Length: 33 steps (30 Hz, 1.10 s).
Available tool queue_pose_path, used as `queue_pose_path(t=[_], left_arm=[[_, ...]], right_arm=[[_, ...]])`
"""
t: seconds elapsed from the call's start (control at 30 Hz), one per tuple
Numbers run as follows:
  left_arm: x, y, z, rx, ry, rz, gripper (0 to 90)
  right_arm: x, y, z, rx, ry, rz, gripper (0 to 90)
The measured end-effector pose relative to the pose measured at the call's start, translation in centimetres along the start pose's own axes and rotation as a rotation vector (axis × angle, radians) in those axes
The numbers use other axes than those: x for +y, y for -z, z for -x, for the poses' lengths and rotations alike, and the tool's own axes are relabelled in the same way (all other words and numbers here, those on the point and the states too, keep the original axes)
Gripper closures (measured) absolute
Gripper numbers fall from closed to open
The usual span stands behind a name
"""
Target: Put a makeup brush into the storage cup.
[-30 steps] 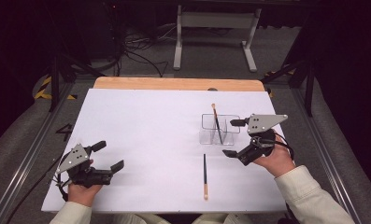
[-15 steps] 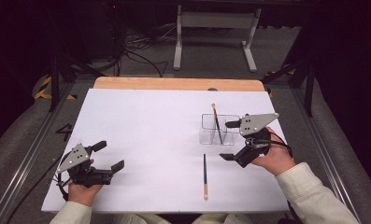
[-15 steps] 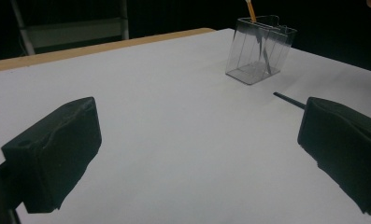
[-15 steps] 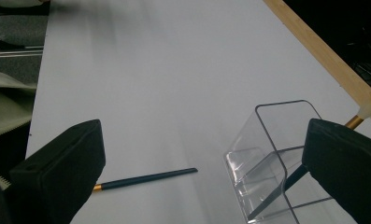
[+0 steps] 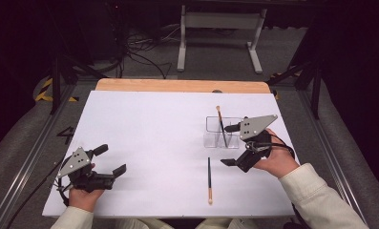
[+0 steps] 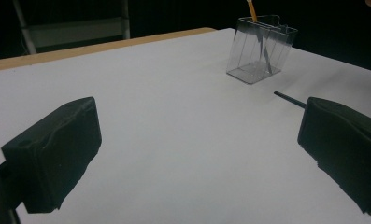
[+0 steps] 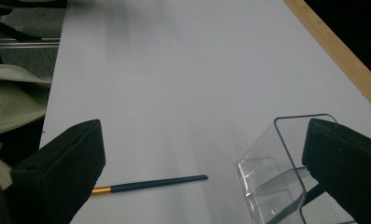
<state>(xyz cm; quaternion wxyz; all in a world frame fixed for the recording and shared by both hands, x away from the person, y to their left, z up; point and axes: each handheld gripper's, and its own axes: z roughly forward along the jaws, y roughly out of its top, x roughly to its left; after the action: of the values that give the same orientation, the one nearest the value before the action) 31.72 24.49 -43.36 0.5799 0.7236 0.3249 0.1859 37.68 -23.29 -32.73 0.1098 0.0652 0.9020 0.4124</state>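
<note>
A clear plastic holder [image 5: 215,138] stands right of the table's middle with a dark stick with an orange end [image 5: 221,124] leaning in it. A second such stick [image 5: 209,177] lies flat nearer the front edge. My right gripper [image 5: 228,145] hovers open just right of the holder and above the lying stick's far end, with nothing between its jaws. The right gripper view has the lying stick [image 7: 150,184] low between the jaws and the holder [image 7: 276,177] at the right. My left gripper [image 5: 112,159] stands open at the front left. The left gripper view looks toward the holder [image 6: 260,51].
A white sheet [image 5: 153,133] covers the table, with a wooden strip [image 5: 177,86] along the far edge. A metal stand [image 5: 220,28] and cables sit on the floor beyond. A pale sleeve [image 5: 316,195] enters at the bottom right.
My right gripper has shifted a little left and toward the front edge, closer to the lying stick. The left gripper has stayed put.
</note>
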Motion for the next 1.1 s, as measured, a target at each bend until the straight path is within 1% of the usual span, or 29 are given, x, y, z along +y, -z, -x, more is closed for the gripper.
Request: queue_pose_path(t=[0.07, 0.2, 0.4, 0.57, 0.9, 1.03, 1.1], left_arm=[[0.0, 0.1, 0.0, 0.001, -0.003, -0.004, 0.5], [-0.2, 0.7, 0.0, 0.019, 0.006, -0.001, 0.5], [-0.4, 1.0, 0.1, 0.024, 0.006, -0.006, 0.5], [-0.4, 1.1, 0.0, 0.024, 0.006, -0.005, 0.5], [-0.4, 1.1, 0.1, 0.023, 0.006, -0.006, 0.5], [-0.4, 1.0, 0.0, 0.024, 0.003, -0.007, 0.5], [-0.4, 1.0, 0.0, 0.025, 0.004, -0.008, 0.5]], right_arm=[[0.1, -0.2, 0.0, 0.016, 0.007, -0.006, 0.0], [0.4, -0.6, 0.3, 0.033, 0.023, -0.017, 0.0], [0.9, -1.0, 0.5, 0.055, 0.040, -0.025, 0.0], [1.1, -1.5, 0.6, 0.075, 0.057, -0.057, 0.0], [1.0, -1.9, 1.0, 0.102, 0.066, -0.080, 0.0], [0.9, -2.1, 1.0, 0.107, 0.065, -0.102, 0.0], [0.8, -2.4, 1.0, 0.113, 0.069, -0.123, 0.0]])
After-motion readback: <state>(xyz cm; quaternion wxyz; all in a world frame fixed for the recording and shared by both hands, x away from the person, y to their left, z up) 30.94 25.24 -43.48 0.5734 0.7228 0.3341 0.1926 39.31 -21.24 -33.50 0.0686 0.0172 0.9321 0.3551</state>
